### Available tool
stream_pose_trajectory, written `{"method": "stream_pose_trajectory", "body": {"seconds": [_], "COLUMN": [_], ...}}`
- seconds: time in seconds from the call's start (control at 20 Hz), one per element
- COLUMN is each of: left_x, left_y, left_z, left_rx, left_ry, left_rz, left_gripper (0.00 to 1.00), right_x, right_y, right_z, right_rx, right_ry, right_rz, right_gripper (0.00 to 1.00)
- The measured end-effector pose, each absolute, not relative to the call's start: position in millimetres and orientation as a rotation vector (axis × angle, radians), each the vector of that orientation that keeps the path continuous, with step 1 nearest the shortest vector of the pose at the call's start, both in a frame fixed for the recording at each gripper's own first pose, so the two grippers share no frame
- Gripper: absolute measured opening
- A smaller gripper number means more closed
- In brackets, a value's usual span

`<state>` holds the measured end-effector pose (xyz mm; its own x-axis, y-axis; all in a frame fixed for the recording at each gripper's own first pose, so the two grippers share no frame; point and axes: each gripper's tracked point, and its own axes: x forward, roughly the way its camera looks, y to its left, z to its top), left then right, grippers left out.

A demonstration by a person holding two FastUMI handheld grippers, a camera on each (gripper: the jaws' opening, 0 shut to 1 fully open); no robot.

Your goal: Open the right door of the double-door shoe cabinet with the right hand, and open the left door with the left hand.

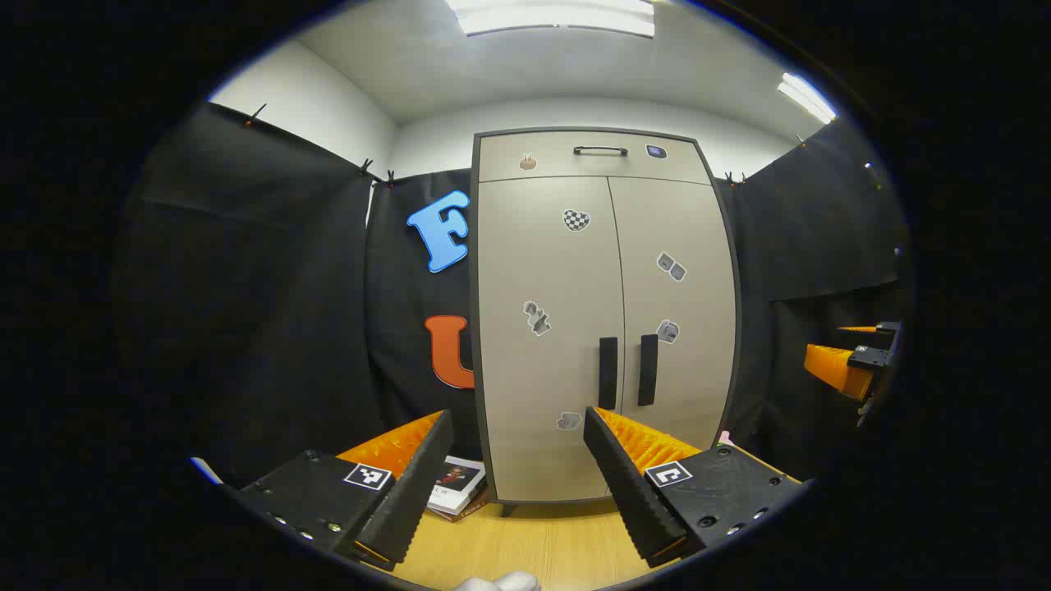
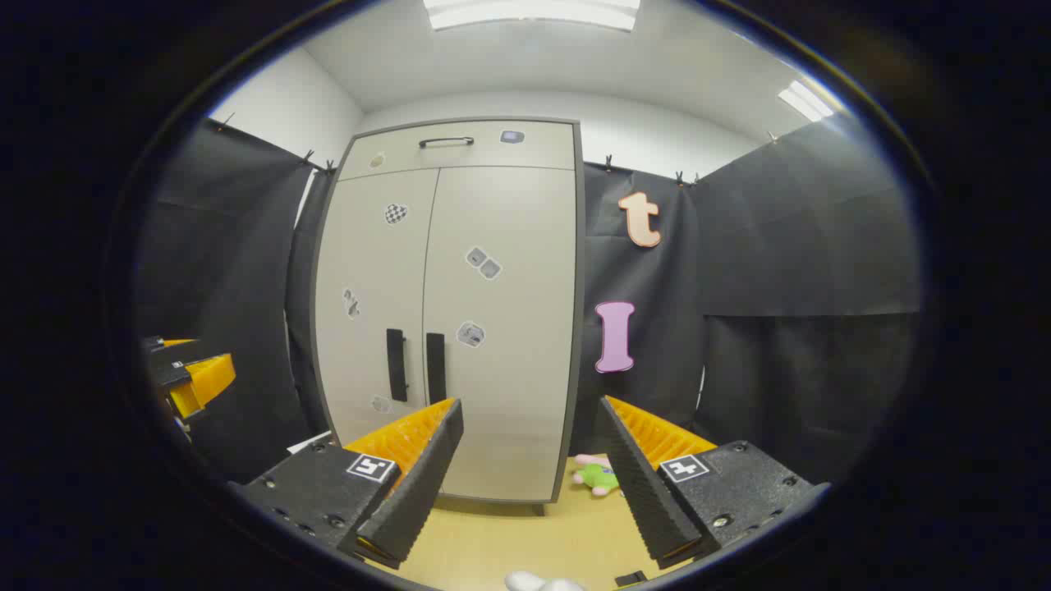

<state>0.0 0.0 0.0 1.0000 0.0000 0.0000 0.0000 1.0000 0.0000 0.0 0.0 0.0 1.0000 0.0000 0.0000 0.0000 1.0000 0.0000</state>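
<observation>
A tall beige shoe cabinet (image 1: 603, 312) (image 2: 460, 312) stands against the black booth wall, both doors closed. The left door's dark vertical handle (image 1: 608, 373) (image 2: 396, 364) and the right door's handle (image 1: 648, 369) (image 2: 435, 368) sit side by side at the middle seam. My left gripper (image 1: 519, 484) is open, held well short of the cabinet and pointing at the left door's lower part. My right gripper (image 2: 530, 476) is open too, aimed at the right door's lower right edge. The right gripper (image 1: 854, 361) shows far right in the left gripper view; the left gripper (image 2: 185, 373) shows far left in the right gripper view.
A top drawer with a dark handle (image 1: 600, 150) (image 2: 446, 141) sits above the doors. Books (image 1: 456, 486) lie on the wooden floor left of the cabinet; a green and pink soft toy (image 2: 597, 474) lies to its right. Black cloth walls close in on both sides.
</observation>
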Motion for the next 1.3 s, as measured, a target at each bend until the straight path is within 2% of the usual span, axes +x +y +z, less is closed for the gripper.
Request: {"method": "stream_pose_trajectory", "body": {"seconds": [0.8, 1.0, 1.3], "left_x": [-7, -10, -18], "left_y": [2, 6, 20], "left_z": [0, -3, -6], "left_rx": [0.007, 0.018, 0.057], "left_ry": [-0.004, 0.0, 0.007], "left_rz": [-0.003, 0.007, 0.054], "left_gripper": [0.96, 0.96, 0.96], "right_x": [-1, 18, 77], "right_y": [4, 15, 61], "right_z": [-1, -11, -30], "right_rx": [-0.012, -0.003, 0.025], "right_ry": [-0.004, 0.015, 0.048], "right_rz": [-0.017, -0.015, 0.042], "right_gripper": [1.0, 1.0, 1.0]}}
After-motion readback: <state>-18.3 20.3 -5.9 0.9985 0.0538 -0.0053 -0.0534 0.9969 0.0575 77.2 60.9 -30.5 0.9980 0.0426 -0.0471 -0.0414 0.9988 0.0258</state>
